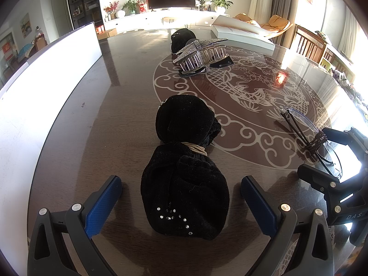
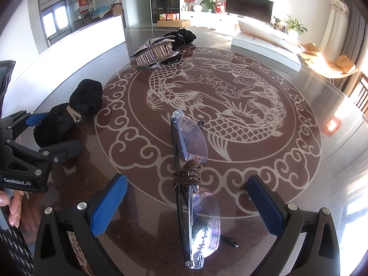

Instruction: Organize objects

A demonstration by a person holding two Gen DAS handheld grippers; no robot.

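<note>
left claw (image 1: 181, 195) released, straddling velvet bow (image 1: 184, 172) | right claw (image 2: 187, 197) released, straddling glasses (image 2: 195, 184) | right view alone showing hand (image 2: 11, 204)

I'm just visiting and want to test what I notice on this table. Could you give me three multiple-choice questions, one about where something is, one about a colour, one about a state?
1. Where does the star clip lie?
A. beyond the black bow
B. between the right fingers
C. on the white box

2. What colour is the cord wound round the glasses?
A. red
B. brown
C. white

3. How are the left fingers set?
A. shut on the bow
B. shut on nothing
C. open, one on each side of the bow

Answers:
1. A, the left view shows it farther along the table than the bow.
2. B, brown loops wrap the glasses' middle.
3. C, each blue pad stands apart from the bow.
</note>
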